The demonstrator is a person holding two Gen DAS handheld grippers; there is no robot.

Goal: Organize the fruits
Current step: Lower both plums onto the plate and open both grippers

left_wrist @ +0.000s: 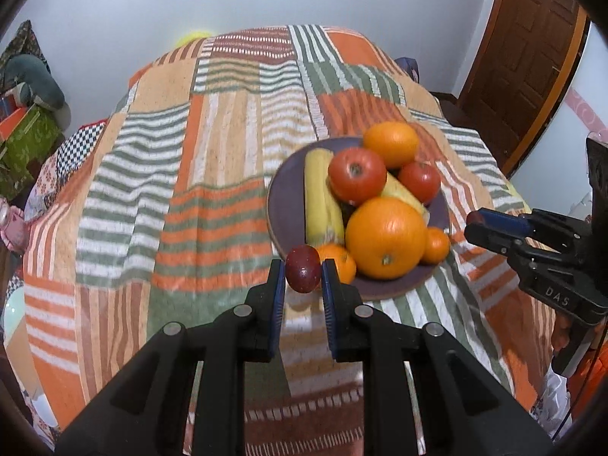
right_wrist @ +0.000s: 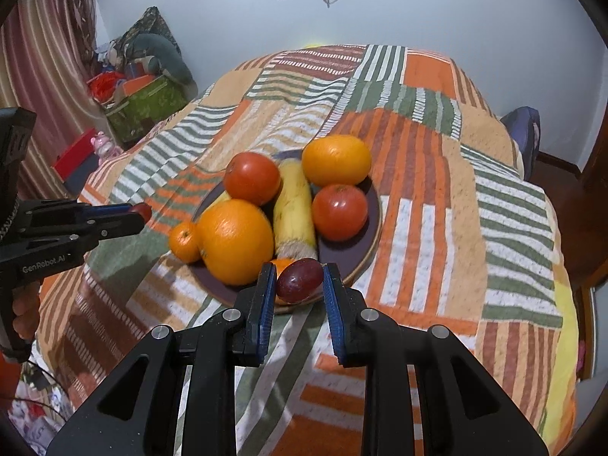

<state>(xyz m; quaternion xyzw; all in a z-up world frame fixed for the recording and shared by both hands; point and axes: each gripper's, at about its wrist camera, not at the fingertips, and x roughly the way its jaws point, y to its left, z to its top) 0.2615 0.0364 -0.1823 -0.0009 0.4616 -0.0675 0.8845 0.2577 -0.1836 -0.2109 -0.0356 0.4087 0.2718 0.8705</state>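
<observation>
Both black grippers pinch small dark-red round fruits: left gripper on one dark-red fruit, right gripper on another. Each hangs at the near rim of the purple round plate of oranges, tomatoes and bananas on the striped patchwork blanket.

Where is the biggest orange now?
In the left wrist view, the biggest orange lies at the near side of the purple plate, between the bananas and a small mandarin.

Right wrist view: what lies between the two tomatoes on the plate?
A banana lies lengthwise between the left tomato and the right tomato on the plate; the right wrist view shows it most clearly.
</observation>
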